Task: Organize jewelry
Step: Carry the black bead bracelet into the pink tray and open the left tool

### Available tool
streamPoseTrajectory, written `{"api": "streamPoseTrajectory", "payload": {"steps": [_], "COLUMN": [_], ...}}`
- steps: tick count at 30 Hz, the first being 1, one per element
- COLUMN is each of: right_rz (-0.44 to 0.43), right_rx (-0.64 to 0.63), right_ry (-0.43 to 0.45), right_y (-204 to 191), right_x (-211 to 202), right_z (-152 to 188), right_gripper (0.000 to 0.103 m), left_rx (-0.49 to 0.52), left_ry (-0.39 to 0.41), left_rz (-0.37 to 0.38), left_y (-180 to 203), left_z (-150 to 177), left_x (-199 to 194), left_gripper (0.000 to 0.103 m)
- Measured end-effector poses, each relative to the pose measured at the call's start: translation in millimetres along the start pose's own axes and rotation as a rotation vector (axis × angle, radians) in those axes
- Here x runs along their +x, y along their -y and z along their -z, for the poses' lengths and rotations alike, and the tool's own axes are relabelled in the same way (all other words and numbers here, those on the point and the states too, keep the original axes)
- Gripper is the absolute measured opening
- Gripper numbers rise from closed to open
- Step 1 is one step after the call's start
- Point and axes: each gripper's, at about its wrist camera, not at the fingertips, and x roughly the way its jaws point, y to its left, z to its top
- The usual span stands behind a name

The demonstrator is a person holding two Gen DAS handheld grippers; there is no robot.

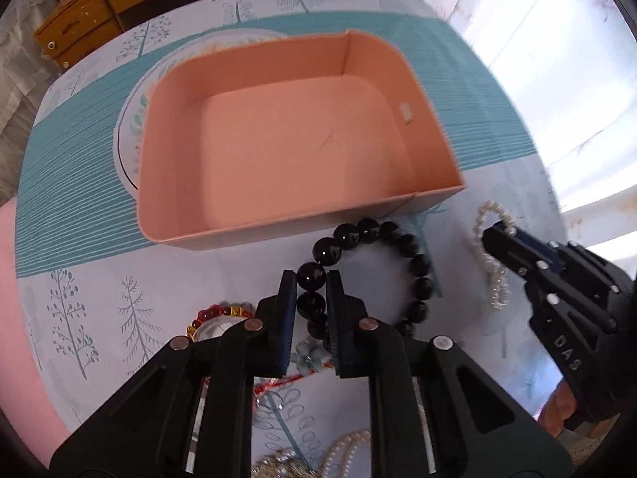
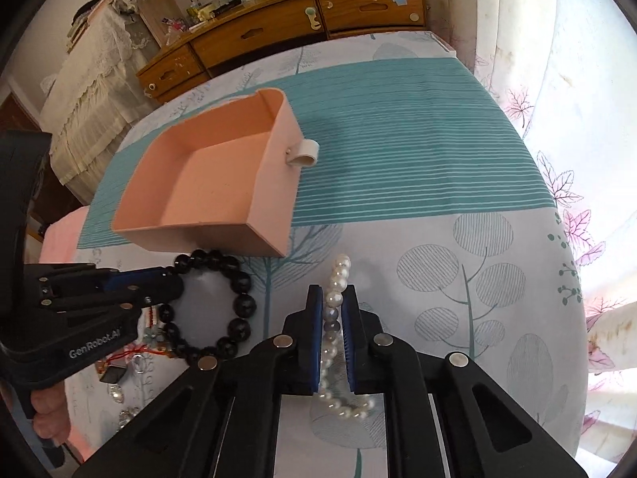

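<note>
Just short of the pink tray's (image 1: 278, 135) near wall, both bracelets lie on the surface. Left gripper (image 1: 311, 283) has its fingers clenched on the black bead bracelet (image 1: 398, 239); right gripper (image 2: 332, 298) pinches the pearl bracelet (image 2: 338, 275). Tray sits straight ahead of the left fingers, nearer them.

Black bead bracelet (image 1: 382, 263), pearl bracelet (image 2: 338, 279) beside pink box (image 1: 278, 139)

"GenRobot.AI" on left gripper (image 2: 175, 285)

Black left gripper (image 1: 311, 279), blue-lined fingers (image 1: 287, 298), silver screws
</note>
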Motion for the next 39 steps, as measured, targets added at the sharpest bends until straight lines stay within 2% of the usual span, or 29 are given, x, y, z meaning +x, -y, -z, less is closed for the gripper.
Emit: {"api": "streamPoseTrajectory", "payload": {"steps": [5, 10, 14, 17, 23, 27, 33, 35, 36, 37, 39], "right_rz": [-0.060, -0.108, -0.129, -0.157, -0.162, -0.107, -0.108, -0.110, -0.111, -0.106, -0.105], "right_rx": [-0.027, -0.066, -0.088, -0.087, -0.053, -0.040, -0.051, -0.052, -0.056, -0.061, -0.072], "right_ry": [0.047, 0.123, 0.183, 0.193, 0.178, 0.147, 0.084, 0.076, 0.080, 0.086, 0.079], "right_y": [-16, -42, -67, -79, -93, -92, -77, -70, -67, -64, -60], "right_x": [-33, -67, -88, -97, -85, -55, -26, -22, -23, -24, -26], "right_z": [-7, -29, -52, -69, -93, -104, -91, -83, -78, -73, -63], "right_gripper": [0.009, 0.009, 0.009, 0.009, 0.009, 0.009, 0.012, 0.024, 0.035, 0.041, 0.041], "left_rx": [-0.026, -0.034, -0.054, -0.090, -0.145, -0.156, -0.104, -0.088, -0.084, -0.082, -0.086], "left_ry": [0.124, 0.282, 0.387, 0.413, 0.354, 0.305, 0.231, 0.206, 0.198, 0.192, 0.189], "left_rz": [0.037, -0.011, -0.052, -0.068, -0.062, -0.071, -0.054, -0.041, -0.032, -0.024, -0.023], "left_y": [-4, -11, -20, -30, -48, -54, -54, -53, -52, -51, -51], "left_z": [-3, -10, -25, -31, -48, -57, -64, -62, -61, -59, -55], "left_x": [-60, -122, -147, -151, -104, -63, -20, -12, -10, -9, -10], "left_gripper": [0.012, 0.012, 0.012, 0.012, 0.012, 0.012, 0.014, 0.017, 0.023, 0.028, 0.047]}}
